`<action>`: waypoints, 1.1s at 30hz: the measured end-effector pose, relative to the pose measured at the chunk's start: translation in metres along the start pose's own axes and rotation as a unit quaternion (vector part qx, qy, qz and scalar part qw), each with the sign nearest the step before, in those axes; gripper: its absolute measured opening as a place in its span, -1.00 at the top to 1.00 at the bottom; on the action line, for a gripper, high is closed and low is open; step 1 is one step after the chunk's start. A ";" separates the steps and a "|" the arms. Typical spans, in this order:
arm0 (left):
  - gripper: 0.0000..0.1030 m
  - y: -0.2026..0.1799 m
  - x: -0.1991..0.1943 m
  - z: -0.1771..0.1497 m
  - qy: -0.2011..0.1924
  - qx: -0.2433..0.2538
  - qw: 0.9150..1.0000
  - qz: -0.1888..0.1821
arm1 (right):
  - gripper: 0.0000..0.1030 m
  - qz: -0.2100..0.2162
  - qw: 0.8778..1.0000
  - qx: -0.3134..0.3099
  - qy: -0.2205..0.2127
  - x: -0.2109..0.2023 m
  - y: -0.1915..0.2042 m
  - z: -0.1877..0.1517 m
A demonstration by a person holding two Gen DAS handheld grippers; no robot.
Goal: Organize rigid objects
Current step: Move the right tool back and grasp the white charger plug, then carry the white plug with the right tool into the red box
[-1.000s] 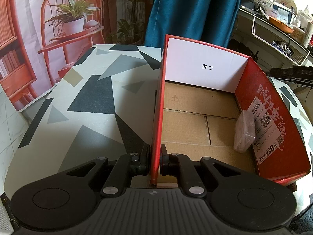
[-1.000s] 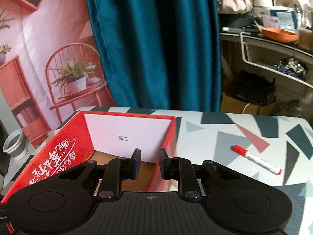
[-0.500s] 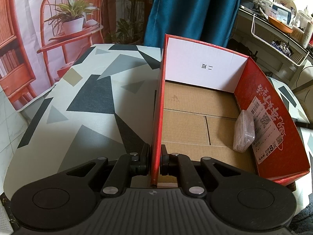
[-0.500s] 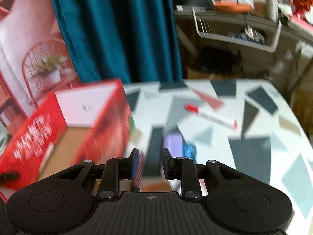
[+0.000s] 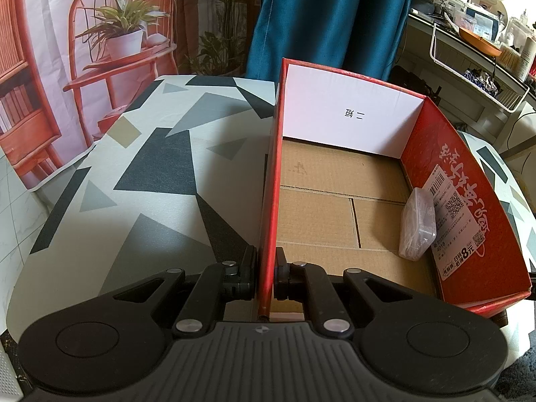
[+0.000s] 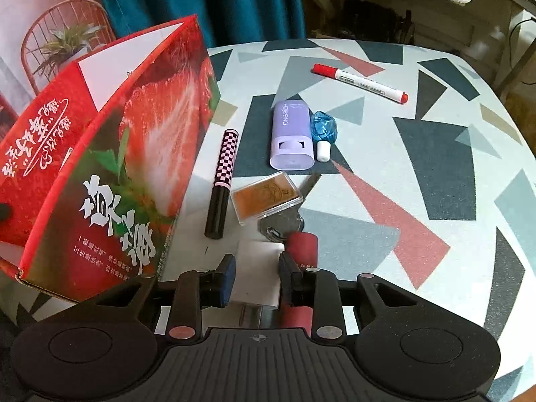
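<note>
So the left gripper [image 5: 266,268] is clamped on the near wall of the red box [image 5: 462,201], one finger outside and one inside, pinching the cardboard edge. The box sits on the table [image 5: 160,174] with the geometric-pattern cloth, open side up, brown cardboard floor showing, and there's one thing in it: a small clear plastic case [image 5: 418,222] leaning against the right inner wall next to the white sticker. Over in the right wrist view, the right gripper [image 6: 256,276] is angled down over the pile of loose stuff beside the box, jaws opening, with a white plug adapter [image 6: 258,271] sitting between the fingers; the pads look just clear of its sides. A dark red tube [image 6: 303,244] lies right by the right-hand finger. Just past that there's a key [image 6: 284,219] partly under an orange clear case [image 6: 266,197], a checkered black-and-pink tube [image 6: 222,181] lying lengthwise near the box's strawberry-printed side, a lilac case [image 6: 291,135] with a little blue bottle [image 6: 323,130] touching its right side, and further back a red-capped marker [image 6: 360,82] lying on its own, well apart from the rest.
</note>
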State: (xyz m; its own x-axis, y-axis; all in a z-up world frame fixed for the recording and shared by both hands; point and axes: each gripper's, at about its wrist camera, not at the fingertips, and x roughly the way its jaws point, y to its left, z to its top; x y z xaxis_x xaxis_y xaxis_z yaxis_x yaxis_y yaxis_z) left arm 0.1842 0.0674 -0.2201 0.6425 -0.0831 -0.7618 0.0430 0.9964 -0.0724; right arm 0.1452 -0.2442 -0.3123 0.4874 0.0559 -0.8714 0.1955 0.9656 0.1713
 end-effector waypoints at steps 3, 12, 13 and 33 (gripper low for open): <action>0.80 0.000 0.000 0.000 0.000 0.000 1.000 0.000 | 0.41 -0.001 1.000 -0.001 0.005 0.005 0.000 0.002; 0.80 0.000 0.000 0.000 0.000 0.000 1.000 0.000 | 0.38 -0.005 1.000 -0.020 -0.004 0.014 0.004 0.006; 0.80 0.000 0.000 0.000 0.000 0.000 1.000 0.000 | 0.38 -0.004 1.000 -0.022 -0.006 0.015 0.004 0.007; 0.79 0.000 0.000 0.000 0.000 0.001 1.000 0.001 | 0.39 0.012 0.997 -0.063 -0.039 0.043 0.005 0.040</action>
State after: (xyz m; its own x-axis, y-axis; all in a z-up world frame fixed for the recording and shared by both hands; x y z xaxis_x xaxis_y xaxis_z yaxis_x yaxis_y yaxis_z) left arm 0.1841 0.0674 -0.2204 0.6425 -0.0813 -0.7620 0.0432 0.9966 -0.0699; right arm 0.2012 -0.2472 -0.3305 0.5555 0.0640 -0.8291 0.0765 0.9889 0.1276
